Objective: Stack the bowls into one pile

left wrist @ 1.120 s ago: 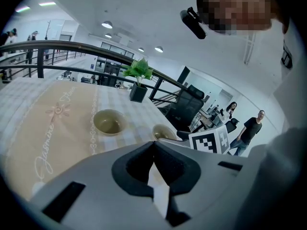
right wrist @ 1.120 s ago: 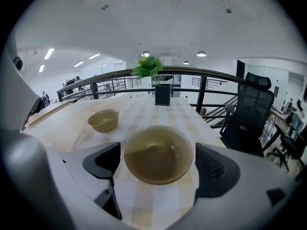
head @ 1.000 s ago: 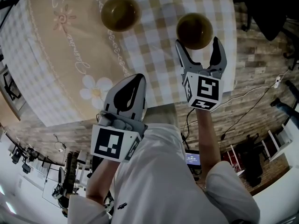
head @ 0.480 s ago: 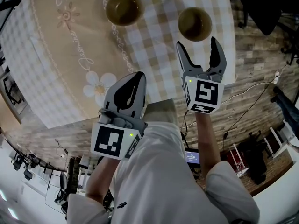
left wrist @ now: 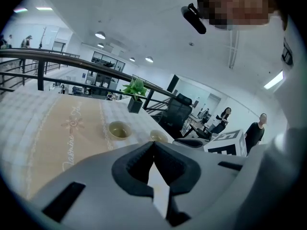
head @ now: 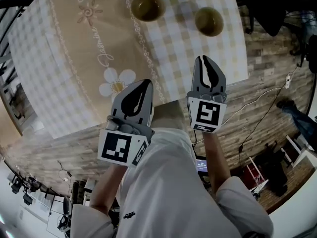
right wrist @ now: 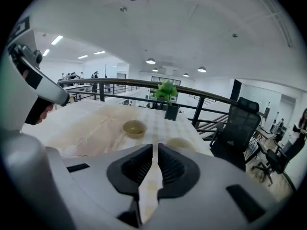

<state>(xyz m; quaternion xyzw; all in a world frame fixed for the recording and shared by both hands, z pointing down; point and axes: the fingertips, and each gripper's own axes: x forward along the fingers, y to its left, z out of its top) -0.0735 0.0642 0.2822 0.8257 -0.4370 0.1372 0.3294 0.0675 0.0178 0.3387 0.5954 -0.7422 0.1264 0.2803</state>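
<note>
- The two bowls are not yet stacked. The left olive-brown round glazed bowl (head: 147, 6) and the right olive-brown round glazed bowl (head: 208, 21) stand well apart on the checked tablecloth (head: 74, 58), at the far side from the person.
- The right gripper (head: 205, 59) hangs over the near table edge. Its jaws have just been closing and now stand almost together with nothing between them. If it goes forward like this, it will likely shove the right bowl instead of straddling its rim.
- That right bowl sits nearer the table's side edge, so a push could send it off.
- The left gripper (head: 146, 83) is likewise pinched together and empty, short of both bowls, so it cannot steady anything as it stands.
- The rims look smooth and rounded. A shallow pinch may slip, and the bowl could tilt or drop.
- A bowl dragged rather than lifted may ruck the cloth and disturb the other bowl.
</note>
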